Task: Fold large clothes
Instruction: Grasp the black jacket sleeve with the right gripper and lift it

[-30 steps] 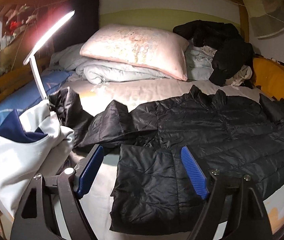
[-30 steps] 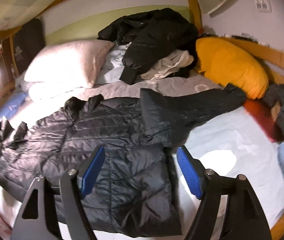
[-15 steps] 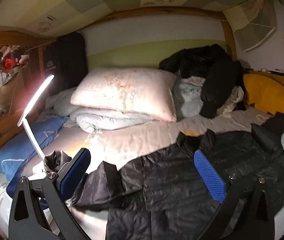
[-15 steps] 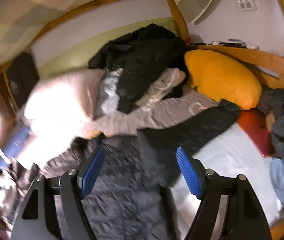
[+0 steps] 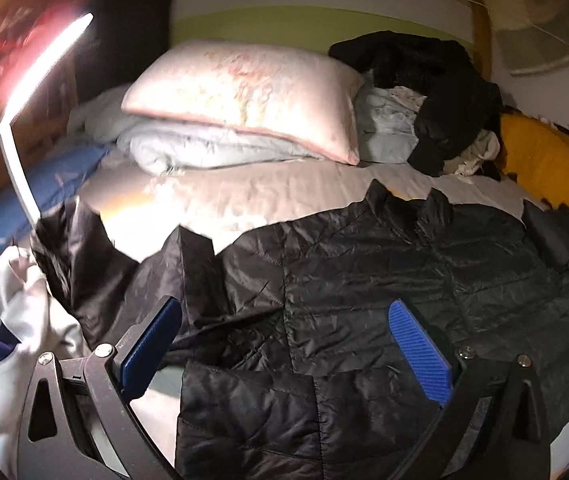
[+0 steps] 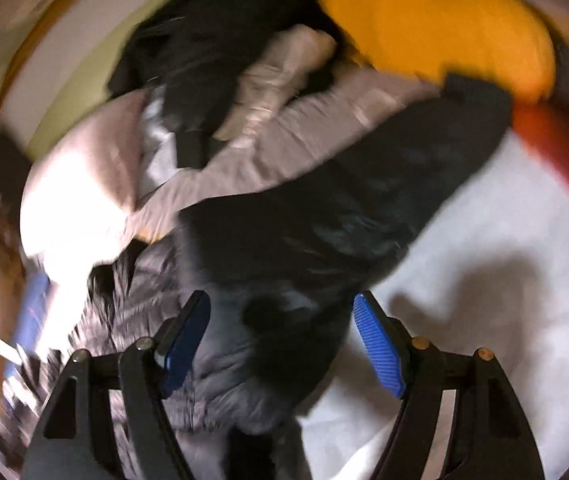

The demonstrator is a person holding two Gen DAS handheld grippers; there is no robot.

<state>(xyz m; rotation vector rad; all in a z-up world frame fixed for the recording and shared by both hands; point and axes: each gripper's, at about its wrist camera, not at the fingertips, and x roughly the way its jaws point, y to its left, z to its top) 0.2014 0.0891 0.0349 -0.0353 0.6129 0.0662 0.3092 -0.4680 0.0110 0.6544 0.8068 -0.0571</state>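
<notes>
A black quilted puffer jacket [image 5: 364, 280] lies spread across the bed. One sleeve [image 5: 96, 256] trails to the left, toward the white garment. My left gripper [image 5: 284, 340] hovers over the jacket's lower front, jaws wide open, nothing between the blue pads. In the blurred right wrist view the same jacket [image 6: 284, 320] lies below my right gripper [image 6: 280, 336], and its other sleeve [image 6: 384, 184] stretches up to the right toward the orange cushion. That gripper's jaws stand open above the cloth without touching it.
A pink pillow [image 5: 240, 92] on a folded grey duvet sits at the head of the bed, beside a heap of dark clothes [image 5: 436, 92]. An orange cushion [image 5: 544, 168] lies at the right. A lit desk lamp [image 5: 36, 80] and a white-and-navy garment [image 5: 8, 320] are at the left.
Both cameras tipped up, then swung back down toward the jacket. The left jaws widened. The right view rolled and moved closer over the jacket's right sleeve side, now blurred.
</notes>
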